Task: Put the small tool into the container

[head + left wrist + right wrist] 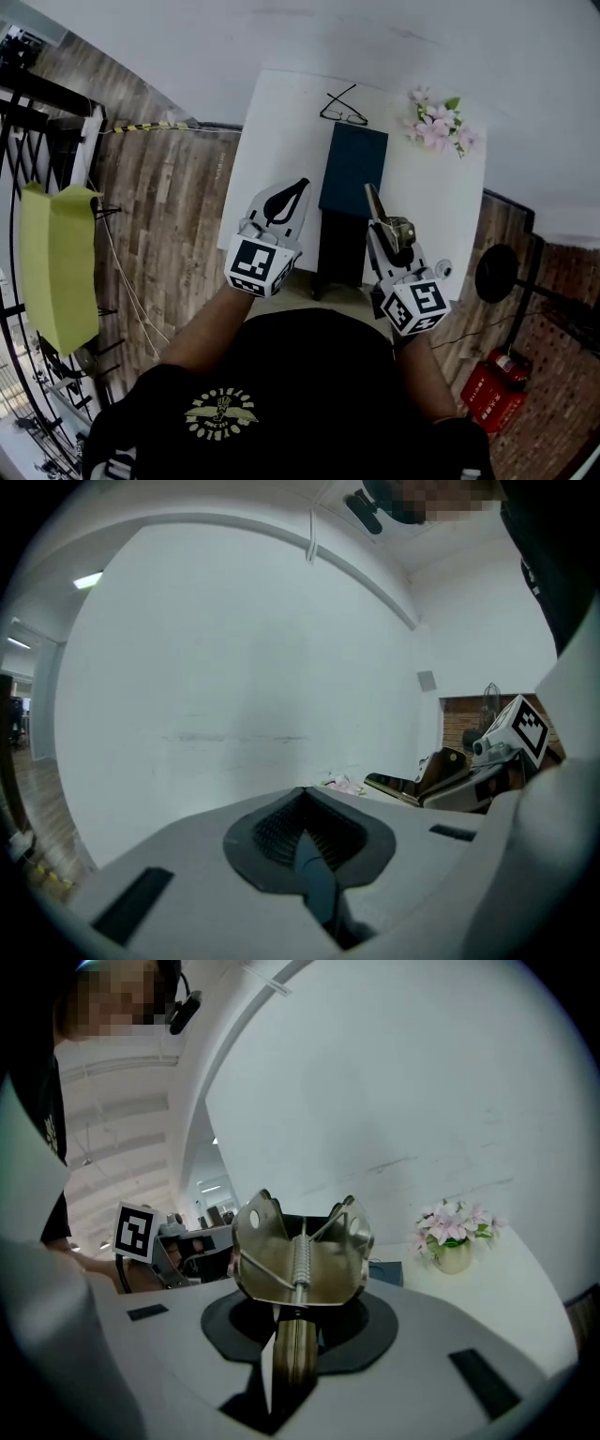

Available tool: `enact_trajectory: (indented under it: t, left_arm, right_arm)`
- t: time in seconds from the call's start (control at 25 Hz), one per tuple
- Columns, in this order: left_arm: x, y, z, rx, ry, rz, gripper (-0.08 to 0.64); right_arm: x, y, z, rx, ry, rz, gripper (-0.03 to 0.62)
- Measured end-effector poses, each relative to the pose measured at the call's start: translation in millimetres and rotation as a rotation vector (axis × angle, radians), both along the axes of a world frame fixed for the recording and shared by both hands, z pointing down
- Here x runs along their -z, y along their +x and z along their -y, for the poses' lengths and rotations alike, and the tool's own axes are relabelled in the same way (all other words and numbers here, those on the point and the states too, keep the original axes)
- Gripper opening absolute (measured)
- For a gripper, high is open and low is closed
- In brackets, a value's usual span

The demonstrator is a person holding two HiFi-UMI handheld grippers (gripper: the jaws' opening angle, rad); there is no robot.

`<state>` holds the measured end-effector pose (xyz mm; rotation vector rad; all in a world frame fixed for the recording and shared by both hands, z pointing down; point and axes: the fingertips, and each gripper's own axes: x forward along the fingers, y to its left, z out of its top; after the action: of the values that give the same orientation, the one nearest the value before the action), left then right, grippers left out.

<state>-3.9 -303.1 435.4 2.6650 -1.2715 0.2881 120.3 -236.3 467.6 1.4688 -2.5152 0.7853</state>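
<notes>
Small tool, a brassy metal clip w/ a coil spring down its middle, sits in the right gripper. That gripper's fingers are pinched on the tool's narrow stem, and the wide winged end sticks up past the tips. In the head view I see it held above the near part of the white surface, at the right edge of the container, so it's not inside. Can't tell whether it hangs over the edge or just beside it. Container is a dark teal box lying lengthwise, w/ a black section at its near end. Left gripper is to the left of the container, about level w/ the right one. Its fingers are pressed together w/ nothing between them, pointing toward the far wall. Both marker cubes face up at me, close to the person's forearms. At the far end of the surface lie black-framed glasses, just beyond the container. A small pot of pink flowers stands at the far right corner. Left of the surface is wood floor, w/ a yellow-green object on it by a black railing.
</notes>
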Motion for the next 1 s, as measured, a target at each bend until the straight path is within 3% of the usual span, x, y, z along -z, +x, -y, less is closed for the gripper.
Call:
enact_trajectory:
  t: [0.16, 0.52, 1.0]
  left_arm:
    - [8.6, 4.7, 4.1, -0.076, 0.018, -0.018, 0.007]
    - [4.4, 3.8, 5.4, -0.158, 0.009, -0.055, 0.006]
    - [-8.5, -12.7, 6.6, -0.178, -0.01, -0.052, 0.006]
  right_arm:
    - [2.2, 0.3, -3.8, -0.066, -0.008, 0.012, 0.087]
    - [-9.5, -5.0, -17.5, -0.142, -0.05, 0.017, 0.087]
    - [-58.9, -21.3, -21.1, -0.148, -0.138, -0.002, 0.087]
